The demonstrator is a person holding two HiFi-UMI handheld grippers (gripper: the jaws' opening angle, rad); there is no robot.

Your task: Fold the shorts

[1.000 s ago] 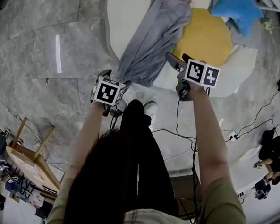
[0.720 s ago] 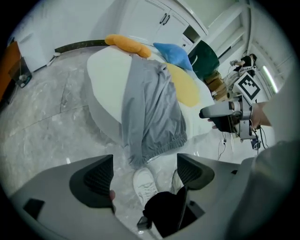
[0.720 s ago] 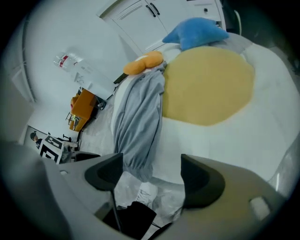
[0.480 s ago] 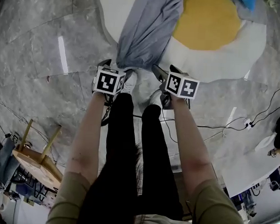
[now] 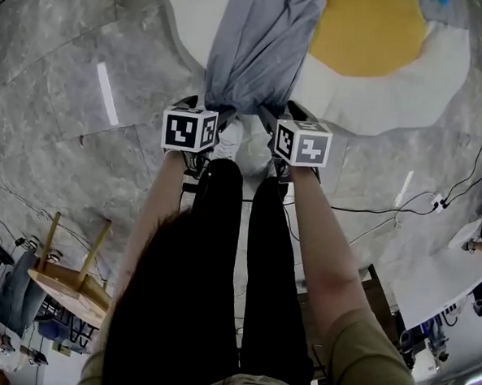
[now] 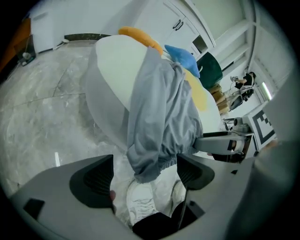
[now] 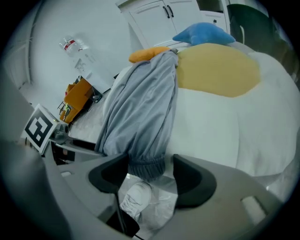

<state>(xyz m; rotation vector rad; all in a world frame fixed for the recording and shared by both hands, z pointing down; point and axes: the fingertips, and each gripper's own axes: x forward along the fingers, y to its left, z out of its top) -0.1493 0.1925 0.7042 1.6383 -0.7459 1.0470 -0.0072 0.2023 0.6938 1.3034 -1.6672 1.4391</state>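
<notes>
Lying lengthwise on the fried-egg cushion (image 5: 377, 98), the grey shorts (image 5: 258, 46) reach its near edge. The left tongs (image 6: 145, 172) stand wide apart around the gathered end. The right tongs (image 7: 150, 176), jaws just closing, straddle it without pinching yet.

The person (image 5: 160, 321) wore an olive shirt (image 5: 377, 359), black trousers (image 5: 277, 271) and white shoes (image 5: 228, 138). The grey left gripper (image 6: 143, 174) and right gripper (image 7: 150, 177) bore black-white marker cubes (image 5: 189, 130).

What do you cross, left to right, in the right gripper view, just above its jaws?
left gripper → grey shorts → yellow patch on the white cushion
</notes>
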